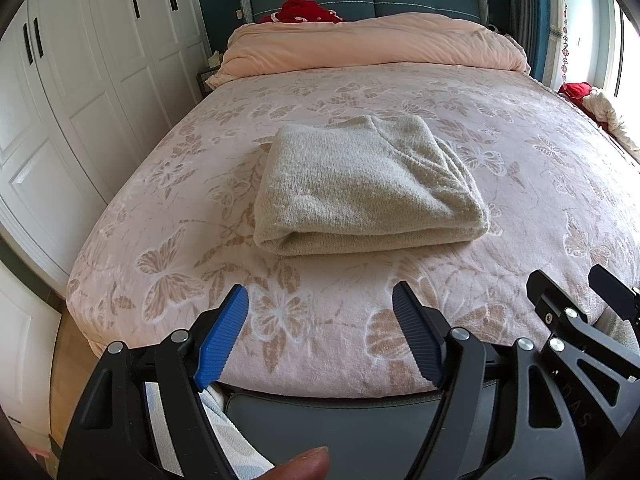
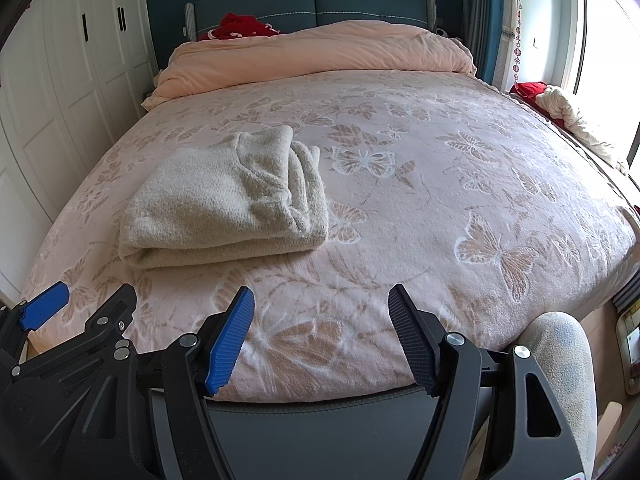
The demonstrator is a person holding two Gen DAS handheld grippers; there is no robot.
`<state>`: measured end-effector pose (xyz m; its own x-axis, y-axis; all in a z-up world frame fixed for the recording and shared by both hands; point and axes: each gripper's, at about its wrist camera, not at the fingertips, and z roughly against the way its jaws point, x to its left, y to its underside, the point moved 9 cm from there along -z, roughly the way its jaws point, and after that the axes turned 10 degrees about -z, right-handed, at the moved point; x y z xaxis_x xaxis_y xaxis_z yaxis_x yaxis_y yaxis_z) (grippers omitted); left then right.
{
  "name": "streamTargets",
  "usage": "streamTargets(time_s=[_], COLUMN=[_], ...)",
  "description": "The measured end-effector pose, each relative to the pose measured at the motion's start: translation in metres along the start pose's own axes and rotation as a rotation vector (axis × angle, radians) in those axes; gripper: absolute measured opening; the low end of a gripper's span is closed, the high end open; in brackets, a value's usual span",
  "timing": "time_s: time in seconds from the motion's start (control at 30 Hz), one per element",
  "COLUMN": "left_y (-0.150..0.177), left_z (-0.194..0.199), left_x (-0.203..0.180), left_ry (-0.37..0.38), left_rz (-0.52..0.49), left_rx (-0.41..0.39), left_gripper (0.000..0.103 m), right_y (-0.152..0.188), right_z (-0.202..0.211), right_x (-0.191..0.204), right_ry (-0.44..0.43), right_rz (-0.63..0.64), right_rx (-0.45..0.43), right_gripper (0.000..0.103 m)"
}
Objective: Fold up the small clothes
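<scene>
Left wrist view, garment: the cream knitted garment, folded into a thick rectangle (image 1: 360,188), lies in the middle of the frame on the pink bed cover with a butterfly pattern (image 1: 500,152). Its rounded fold faces the camera; the loose layered edges are at its right side.
Left wrist view, gripper: the left gripper with blue ribbed pads (image 1: 320,320) is in the lower part of the frame, jaws wide apart, holding nothing, over the near edge of the bed and apart from the garment. The black frame of the right gripper (image 1: 576,308) shows at the lower right.
Right wrist view, garment: the same folded garment (image 2: 224,200) sits left of centre. Here the layers at its right edge look bunched and uneven.
Right wrist view, gripper: the right gripper (image 2: 320,320) is also wide and holding nothing, low in the frame, well in front of the garment. One blue pad of the left gripper (image 2: 42,310) shows at the lower left.
Step, as I judge: the fold seems almost finished; what remains is tidying.
How to do it well: I would approach the bunched right edge low, pinch all layers together, pull gently outward to flatten them, and press the top so the bundle does not spring open.
Risk: the soft knit may catch on a ribbed pad and drag the top layer.
</scene>
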<state>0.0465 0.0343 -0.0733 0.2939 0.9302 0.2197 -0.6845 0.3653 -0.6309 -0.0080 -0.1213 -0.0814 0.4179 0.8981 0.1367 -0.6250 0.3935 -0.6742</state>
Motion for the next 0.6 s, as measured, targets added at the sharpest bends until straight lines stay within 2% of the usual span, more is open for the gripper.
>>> streamTargets(time_s=[0.6], left_y=[0.0017], left_z=[0.0005], left_x=[-0.0006], left_ry=[0.002], left_rz=[-0.002], left_rx=[0.001], left_gripper=[0.07], right_y=[0.0018], right_z=[0.0012], right_x=[-0.0036], right_ry=[0.0], right_rz=[0.002], right_rx=[0.004], right_gripper=[0.068])
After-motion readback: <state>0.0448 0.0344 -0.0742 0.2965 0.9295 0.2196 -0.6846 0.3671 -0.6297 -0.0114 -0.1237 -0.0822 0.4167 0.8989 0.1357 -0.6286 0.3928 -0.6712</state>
